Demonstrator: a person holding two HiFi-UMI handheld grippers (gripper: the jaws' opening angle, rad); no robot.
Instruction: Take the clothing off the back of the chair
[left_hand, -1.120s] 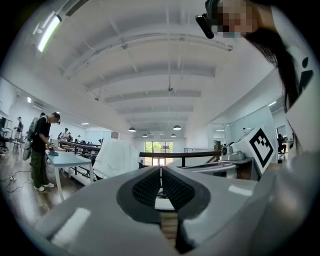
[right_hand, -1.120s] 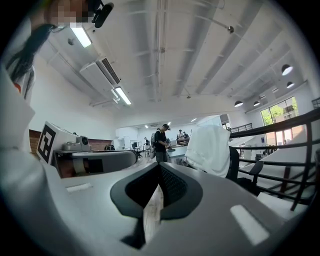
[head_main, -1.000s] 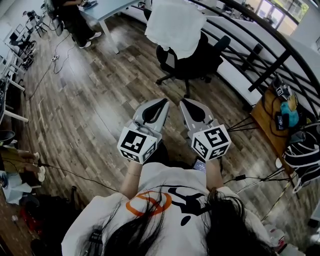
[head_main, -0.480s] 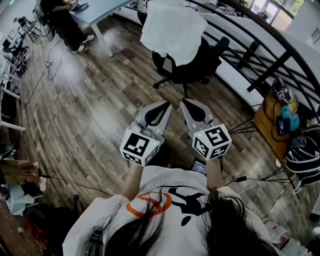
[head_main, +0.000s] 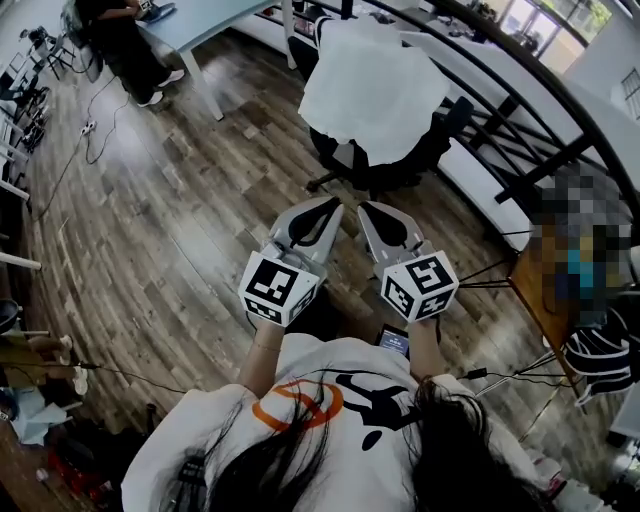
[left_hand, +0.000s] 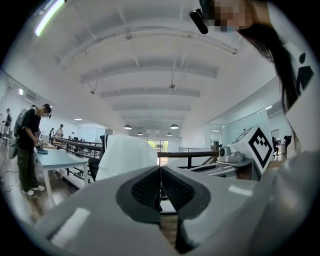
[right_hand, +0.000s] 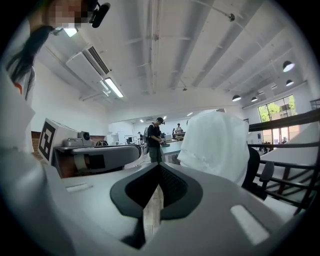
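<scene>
Head view: clothing (head_main: 375, 90) down chair (head_main: 400, 165) back, seemingly lengthwise vertical; left tool (head_main: 335, 204), right tool (head_main: 365, 206) closed, empty.

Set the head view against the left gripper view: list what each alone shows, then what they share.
Head view only: the chair's wheeled base. Left gripper view only: the ceiling lamps. Both: white clothing draped over the chair, the shut, empty left hand-held gripper, and a person standing at a table.
</scene>
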